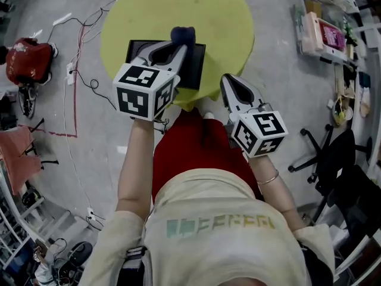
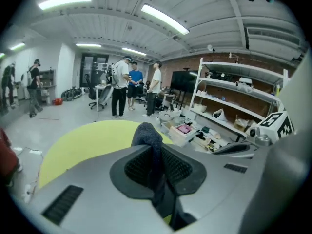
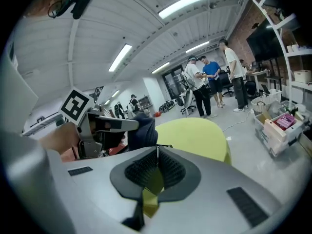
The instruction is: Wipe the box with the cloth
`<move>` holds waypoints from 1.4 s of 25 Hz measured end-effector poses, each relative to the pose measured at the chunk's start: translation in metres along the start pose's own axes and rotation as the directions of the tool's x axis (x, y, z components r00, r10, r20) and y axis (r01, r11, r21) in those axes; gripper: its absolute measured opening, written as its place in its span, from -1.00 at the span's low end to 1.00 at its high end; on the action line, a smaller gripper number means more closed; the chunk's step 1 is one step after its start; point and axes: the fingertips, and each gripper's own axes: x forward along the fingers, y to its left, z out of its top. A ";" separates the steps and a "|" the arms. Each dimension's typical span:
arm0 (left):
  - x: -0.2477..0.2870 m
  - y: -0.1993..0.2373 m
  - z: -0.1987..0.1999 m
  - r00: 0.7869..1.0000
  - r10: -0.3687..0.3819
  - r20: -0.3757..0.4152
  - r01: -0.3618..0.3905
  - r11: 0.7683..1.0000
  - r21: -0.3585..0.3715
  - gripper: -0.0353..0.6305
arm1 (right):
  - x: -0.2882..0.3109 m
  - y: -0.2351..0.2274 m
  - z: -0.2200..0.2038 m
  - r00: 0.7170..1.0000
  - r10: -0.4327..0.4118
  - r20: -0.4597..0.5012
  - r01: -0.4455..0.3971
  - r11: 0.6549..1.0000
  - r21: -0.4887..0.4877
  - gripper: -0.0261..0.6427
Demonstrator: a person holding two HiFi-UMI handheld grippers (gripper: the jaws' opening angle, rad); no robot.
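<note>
A dark blue cloth (image 1: 183,36) sticks out from the tips of my left gripper (image 1: 178,46), which is shut on it. They hover over a flat black box (image 1: 196,67) lying on the round yellow-green table (image 1: 226,16). In the left gripper view the cloth (image 2: 147,133) is pinched between the pads and rises above them. My right gripper (image 1: 229,82) is at the table's near edge, right of the box, its jaws shut with nothing between them. The right gripper view shows the cloth (image 3: 141,130) and the left gripper (image 3: 105,126) to its left.
On the floor to the left lie a red bag (image 1: 27,61) and cables (image 1: 77,58). A black office chair (image 1: 324,154) stands at the right, with boxes (image 1: 324,34) on shelving beyond it. Several people (image 2: 122,87) stand far across the room.
</note>
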 end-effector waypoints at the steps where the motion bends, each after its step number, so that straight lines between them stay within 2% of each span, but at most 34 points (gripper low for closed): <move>1: 0.004 -0.014 0.001 1.000 -0.031 0.000 0.031 0.999 -0.005 -0.71 | -0.005 -0.001 -0.001 1.000 -0.003 0.004 0.003 1.000 0.004 -0.81; 5: 0.024 -0.042 -0.009 0.993 -0.107 -0.050 0.109 0.994 0.027 -0.71 | -0.013 0.001 -0.002 0.999 -0.030 0.018 0.030 0.999 0.023 -0.81; 11: 0.053 -0.012 -0.043 0.980 -0.076 -0.183 0.098 0.989 0.115 -0.71 | -0.002 -0.007 -0.004 0.995 -0.099 0.010 0.099 0.994 0.046 -0.81; 14: 0.056 0.010 -0.055 0.971 -0.080 -0.227 0.112 0.985 0.132 -0.71 | 0.012 -0.002 -0.006 0.992 -0.124 -0.005 0.124 0.991 0.053 -0.81; 24: 0.021 0.120 -0.067 0.968 -0.074 -0.239 0.106 0.986 0.125 -0.71 | 0.099 0.068 -0.003 0.988 -0.146 -0.038 0.147 0.989 0.030 -0.81; 30: -0.013 0.177 -0.080 0.972 -0.032 -0.234 0.058 0.993 0.106 -0.71 | 0.131 0.109 -0.010 0.987 -0.148 -0.058 0.149 0.989 0.013 -0.81; 35: -0.049 0.214 -0.088 0.979 0.033 -0.201 -0.016 0.996 0.086 -0.71 | 0.144 0.138 -0.022 0.988 -0.132 -0.084 0.130 0.991 -0.029 -0.81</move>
